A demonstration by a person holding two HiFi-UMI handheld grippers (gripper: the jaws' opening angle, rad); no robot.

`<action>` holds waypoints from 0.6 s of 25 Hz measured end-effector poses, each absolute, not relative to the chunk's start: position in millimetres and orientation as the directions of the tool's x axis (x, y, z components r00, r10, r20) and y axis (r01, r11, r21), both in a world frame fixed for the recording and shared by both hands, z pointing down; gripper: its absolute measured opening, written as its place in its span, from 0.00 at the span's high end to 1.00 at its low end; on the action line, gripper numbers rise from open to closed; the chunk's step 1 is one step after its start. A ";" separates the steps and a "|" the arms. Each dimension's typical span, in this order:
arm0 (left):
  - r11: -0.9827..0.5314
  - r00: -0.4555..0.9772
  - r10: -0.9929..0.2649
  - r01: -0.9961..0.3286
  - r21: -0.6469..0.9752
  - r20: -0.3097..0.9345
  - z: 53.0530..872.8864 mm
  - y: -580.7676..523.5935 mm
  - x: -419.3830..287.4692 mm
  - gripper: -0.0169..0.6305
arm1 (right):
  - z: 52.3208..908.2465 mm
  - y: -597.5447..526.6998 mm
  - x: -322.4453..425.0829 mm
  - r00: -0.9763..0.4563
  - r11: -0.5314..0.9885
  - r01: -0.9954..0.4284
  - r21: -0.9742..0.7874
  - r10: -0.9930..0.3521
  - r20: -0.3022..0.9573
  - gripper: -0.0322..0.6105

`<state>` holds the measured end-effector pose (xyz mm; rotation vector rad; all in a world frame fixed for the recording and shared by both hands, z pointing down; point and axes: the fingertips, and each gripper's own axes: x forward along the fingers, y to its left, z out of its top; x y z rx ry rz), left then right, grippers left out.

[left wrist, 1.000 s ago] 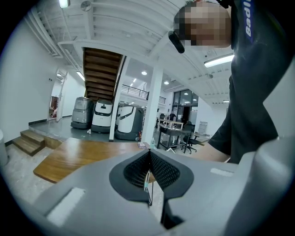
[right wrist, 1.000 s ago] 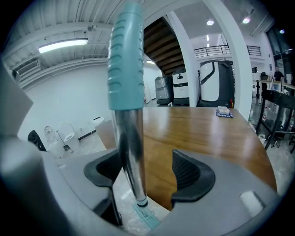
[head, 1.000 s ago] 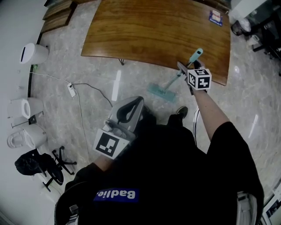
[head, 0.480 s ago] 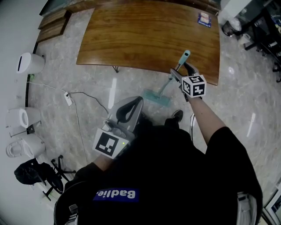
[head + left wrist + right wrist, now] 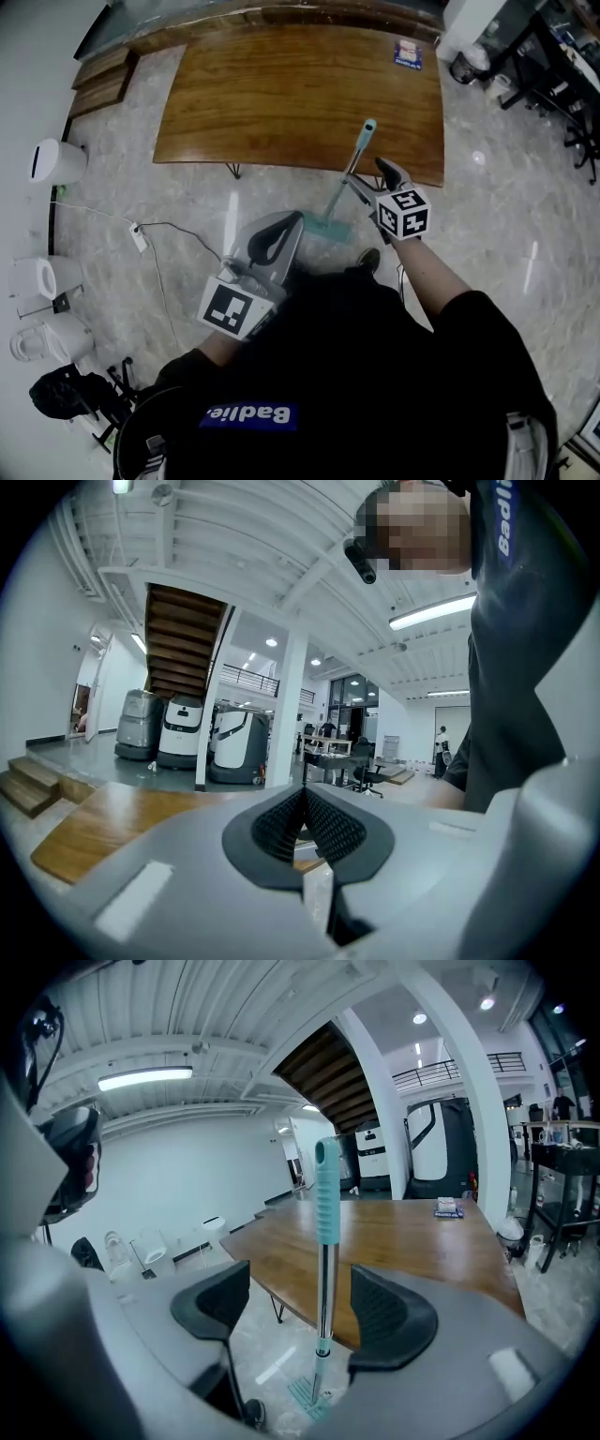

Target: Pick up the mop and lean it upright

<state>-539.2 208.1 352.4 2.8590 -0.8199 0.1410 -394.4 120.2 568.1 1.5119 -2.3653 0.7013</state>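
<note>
Table [image 5: 281, 84] filled upper centre; booklet [image 5: 407, 52] lay on its upper right corner. Mop [image 5: 359, 148] stood at table's lower edge, between right gripper [image 5: 373, 178] jaws; left gripper [image 5: 281, 230] sat lower left of mop.

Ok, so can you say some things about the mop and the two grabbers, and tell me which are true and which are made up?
1. The mop has a teal grip at its top. True.
2. The right gripper is squeezing the pole tight. False: its fingers stand apart, and the pole between them is not pinched.
3. The left gripper has its fingers together and holds nothing. True.
4. The mop is lying down flat. False: it stands upright, its head on the floor beside the wooden table.
</note>
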 end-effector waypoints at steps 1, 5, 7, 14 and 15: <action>-0.840 0.849 -0.511 -0.526 0.129 0.133 351.1 209.2 -536.0 0.94 | 562.7 124.4 -395.0 -0.437 0.352 -0.898 -0.264 -0.783 0.442 0.42; -0.854 0.862 -0.489 -0.504 0.124 0.137 345.1 215.2 -520.5 0.94 | 538.2 145.7 -394.1 -0.461 0.371 -0.884 -0.284 -0.789 0.406 0.42; -0.856 0.864 -0.482 -0.500 0.131 0.147 343.6 218.8 -513.1 0.94 | 527.2 159.4 -393.6 -0.475 0.377 -0.875 -0.303 -0.790 0.389 0.42; -0.835 0.841 -0.512 -0.535 0.130 0.177 352.8 231.7 -485.3 0.94 | 503.0 199.7 -395.0 -0.542 0.435 -0.831 -0.347 -0.775 0.326 0.55; -0.829 0.836 -0.520 -0.543 0.133 0.173 352.8 235.6 -481.9 0.94 | 499.9 206.9 -393.9 -0.549 0.446 -0.826 -0.344 -0.774 0.317 0.59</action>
